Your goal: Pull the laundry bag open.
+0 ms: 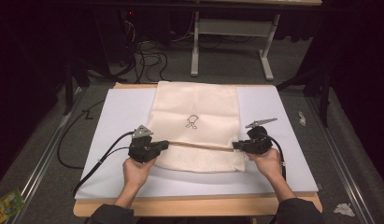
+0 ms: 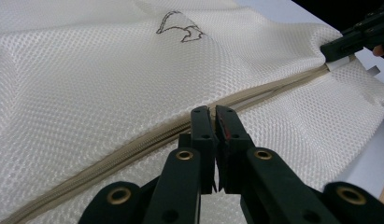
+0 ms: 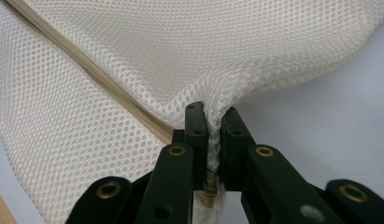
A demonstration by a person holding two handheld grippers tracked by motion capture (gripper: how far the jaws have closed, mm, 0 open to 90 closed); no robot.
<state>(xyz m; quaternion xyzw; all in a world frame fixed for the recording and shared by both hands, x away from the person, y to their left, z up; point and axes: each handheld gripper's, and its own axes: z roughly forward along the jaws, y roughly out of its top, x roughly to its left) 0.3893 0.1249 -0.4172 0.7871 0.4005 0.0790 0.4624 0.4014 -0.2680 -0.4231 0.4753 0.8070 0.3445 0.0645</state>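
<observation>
A cream mesh bag lies flat on the white board, a small line drawing at its middle. A tan zipper runs across it near the front. My left gripper is shut at the zipper's left part, where the mesh tents up toward the jaws; the left gripper hides what it pinches. My right gripper is shut on a fold of the bag's mesh by the zipper's end; the right gripper also appears far off.
The board rests on a wooden table whose front edge is near me. Behind it stand a white table frame and floor cables. A green packet and crumpled paper lie on the floor.
</observation>
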